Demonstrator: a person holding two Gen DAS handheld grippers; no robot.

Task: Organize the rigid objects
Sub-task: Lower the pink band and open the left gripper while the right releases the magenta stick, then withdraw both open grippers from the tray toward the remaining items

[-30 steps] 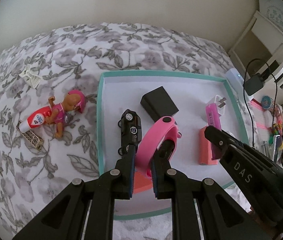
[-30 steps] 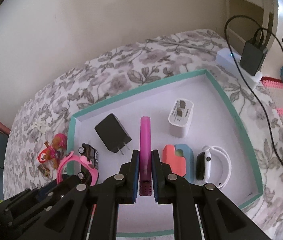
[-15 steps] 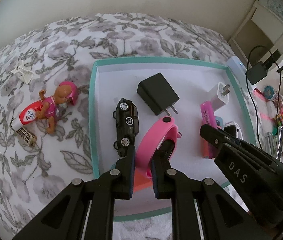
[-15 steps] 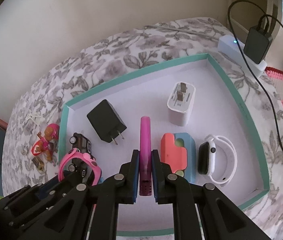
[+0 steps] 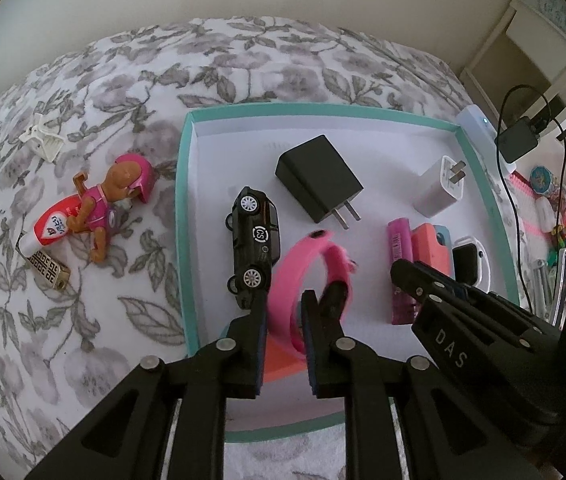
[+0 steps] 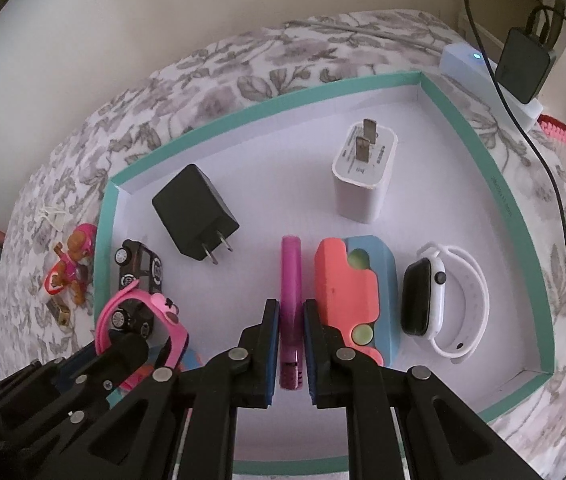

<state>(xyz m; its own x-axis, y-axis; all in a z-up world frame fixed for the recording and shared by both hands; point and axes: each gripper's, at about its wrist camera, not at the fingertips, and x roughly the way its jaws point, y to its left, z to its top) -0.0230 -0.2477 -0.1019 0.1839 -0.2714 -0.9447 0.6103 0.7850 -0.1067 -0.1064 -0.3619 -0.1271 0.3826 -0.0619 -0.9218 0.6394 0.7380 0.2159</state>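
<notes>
A teal-rimmed white tray (image 5: pixel 181 184) (image 6: pixel 495 184) lies on a flowered bedcover. My left gripper (image 5: pixel 285 300) is shut on a pink kids' watch (image 5: pixel 307 264), also in the right wrist view (image 6: pixel 143 312), low over the tray beside a black toy car (image 5: pixel 255 236). My right gripper (image 6: pixel 291 308) is shut on a magenta stick (image 6: pixel 292 280), which lies flat beside a coral-and-blue block (image 6: pixel 355 288). In the tray are also a black charger (image 5: pixel 317 178), a white charger (image 6: pixel 363 176) and a white smartwatch (image 6: pixel 439 296).
On the bedcover left of the tray lie a pup figure in pink (image 5: pixel 115 196), a red-and-white tube (image 5: pixel 49 228), a gold patterned lighter (image 5: pixel 45 266) and a white clip (image 5: pixel 41 136). A power strip with a black adapter and cable (image 6: pixel 523 68) sits at the right.
Both grippers have moved lower and nearer to the tray floor. The pink watch has come down next to the car; the magenta stick now lies beside the coral block.
</notes>
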